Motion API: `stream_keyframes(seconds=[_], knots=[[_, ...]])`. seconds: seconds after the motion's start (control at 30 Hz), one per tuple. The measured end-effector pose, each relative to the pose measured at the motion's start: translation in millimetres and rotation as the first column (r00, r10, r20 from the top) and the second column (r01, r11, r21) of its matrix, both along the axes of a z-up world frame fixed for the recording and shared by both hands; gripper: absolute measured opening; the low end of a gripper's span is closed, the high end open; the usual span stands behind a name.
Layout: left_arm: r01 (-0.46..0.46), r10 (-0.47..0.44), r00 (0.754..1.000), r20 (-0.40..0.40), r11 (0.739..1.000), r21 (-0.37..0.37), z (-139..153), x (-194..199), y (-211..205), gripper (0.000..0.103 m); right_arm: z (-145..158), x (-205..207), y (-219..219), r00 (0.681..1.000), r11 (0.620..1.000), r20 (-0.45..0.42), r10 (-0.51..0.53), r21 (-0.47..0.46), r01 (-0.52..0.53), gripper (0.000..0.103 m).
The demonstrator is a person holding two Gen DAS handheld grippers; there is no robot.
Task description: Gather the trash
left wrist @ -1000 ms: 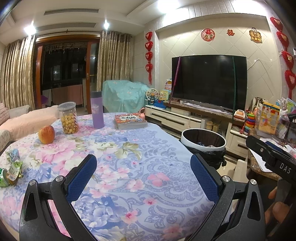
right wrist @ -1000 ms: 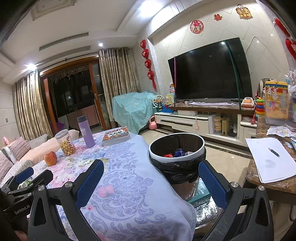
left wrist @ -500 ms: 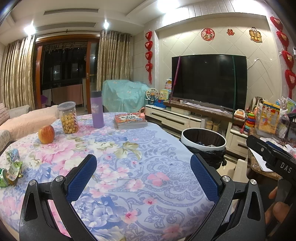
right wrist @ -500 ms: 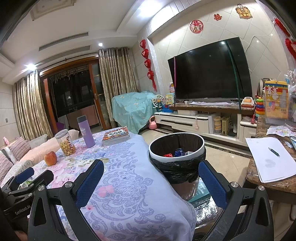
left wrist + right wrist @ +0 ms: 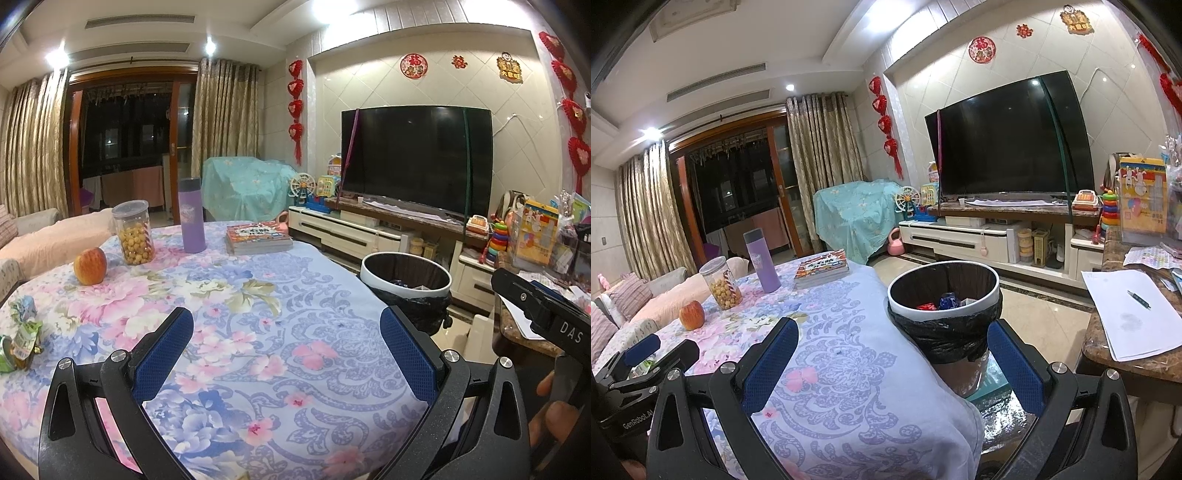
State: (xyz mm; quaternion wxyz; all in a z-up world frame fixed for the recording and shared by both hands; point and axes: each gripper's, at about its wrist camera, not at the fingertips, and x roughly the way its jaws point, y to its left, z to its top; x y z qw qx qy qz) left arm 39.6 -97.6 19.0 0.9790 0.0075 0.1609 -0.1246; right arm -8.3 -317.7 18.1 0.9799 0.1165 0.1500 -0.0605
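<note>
Nothing has moved; both jaws apart, wrappers (image 5: 20, 338) far from bin (image 5: 943, 295)

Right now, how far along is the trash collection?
Some wrappers already sit in the bin. Nothing is in hand: the left gripper and right gripper are both open and empty. Left to collect: the crumpled green wrappers at the table's left edge.
</note>
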Motion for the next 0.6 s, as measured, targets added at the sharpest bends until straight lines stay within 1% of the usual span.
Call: stream_keyframes(seconds=[0.27,0.6], knots=[[0.009,-0.009,1.0,-0.01,1.0,0.001,-3,8,1,0.103,-2,5,-1,1.0,1.0,-0.013,-0.003,0.009,0.003,0.103],[0.014,-0.014,0.999,-0.051,1.0,0.005,-12,22,1,0.103,-11,14,-5,0.999,1.0,-0.047,-0.006,0.026,0.007,0.103]])
